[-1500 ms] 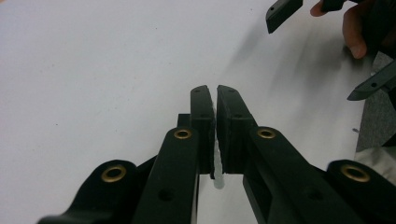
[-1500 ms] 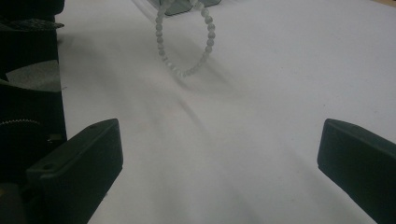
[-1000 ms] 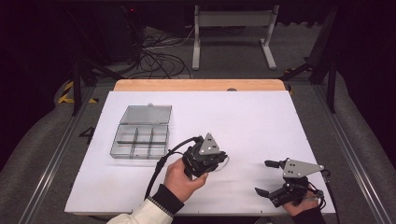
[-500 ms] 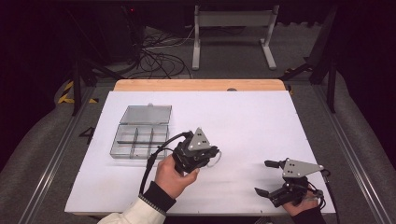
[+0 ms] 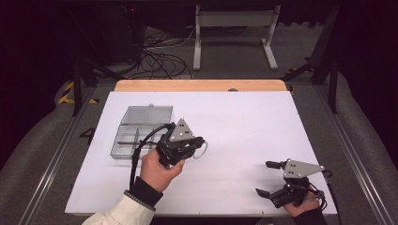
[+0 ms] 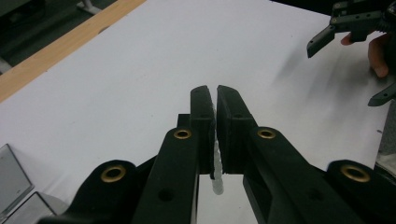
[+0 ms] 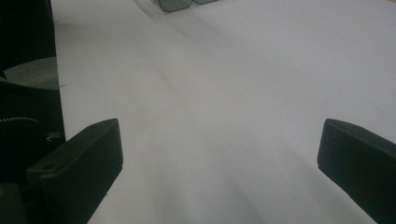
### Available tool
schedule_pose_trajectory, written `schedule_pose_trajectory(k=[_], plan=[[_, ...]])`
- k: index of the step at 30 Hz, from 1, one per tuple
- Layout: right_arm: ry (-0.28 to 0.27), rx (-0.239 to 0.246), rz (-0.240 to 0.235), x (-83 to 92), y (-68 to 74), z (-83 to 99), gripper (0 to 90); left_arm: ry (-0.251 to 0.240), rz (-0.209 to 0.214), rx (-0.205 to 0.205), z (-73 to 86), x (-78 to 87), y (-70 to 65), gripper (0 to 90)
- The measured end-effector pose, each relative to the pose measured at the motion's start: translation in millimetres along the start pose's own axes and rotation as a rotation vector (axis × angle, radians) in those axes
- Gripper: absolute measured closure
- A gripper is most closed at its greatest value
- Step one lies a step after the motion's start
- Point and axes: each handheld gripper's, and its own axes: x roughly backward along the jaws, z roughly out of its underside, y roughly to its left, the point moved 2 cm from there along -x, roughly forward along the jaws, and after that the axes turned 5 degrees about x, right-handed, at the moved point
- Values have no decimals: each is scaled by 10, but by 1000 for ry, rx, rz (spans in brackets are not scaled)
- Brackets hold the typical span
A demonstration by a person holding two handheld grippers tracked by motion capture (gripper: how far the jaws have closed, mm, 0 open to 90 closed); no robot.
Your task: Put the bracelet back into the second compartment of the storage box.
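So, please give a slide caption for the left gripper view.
Left gripper shut on a thin clear ring above the white table.

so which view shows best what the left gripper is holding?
High view: the clear ring hangs off the left gripper, its loop visible. The left gripper view shows just an edge-on sliver pinched between the fingers. The right gripper view adds nothing on it.

The high view looks forward and down on the whole worktop [image 5: 244, 122] from its 6 o'clock edge. Each tool view rides low and close over that same sheet; the left one faces perhaps 3 o'clock, catching the right tool [image 6: 362, 44].
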Motion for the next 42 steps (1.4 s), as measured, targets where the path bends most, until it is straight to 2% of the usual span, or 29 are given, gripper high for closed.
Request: schedule_pose_trajectory(k=[18, 31, 34, 42], plan=[[5, 1, -1, -7, 0, 1, 5, -5, -87, 24, 32, 292, 312, 858], [8, 0, -2, -14, 2, 2, 5, -17, -155, 84, 98, 504, 615, 858], [7, -1, -3, -15, 2, 2, 5, -24, -162, 118, 123, 531, 702, 858], [8, 0, -2, -14, 2, 3, 5, -25, -206, 160, 183, 594, 895, 858]])
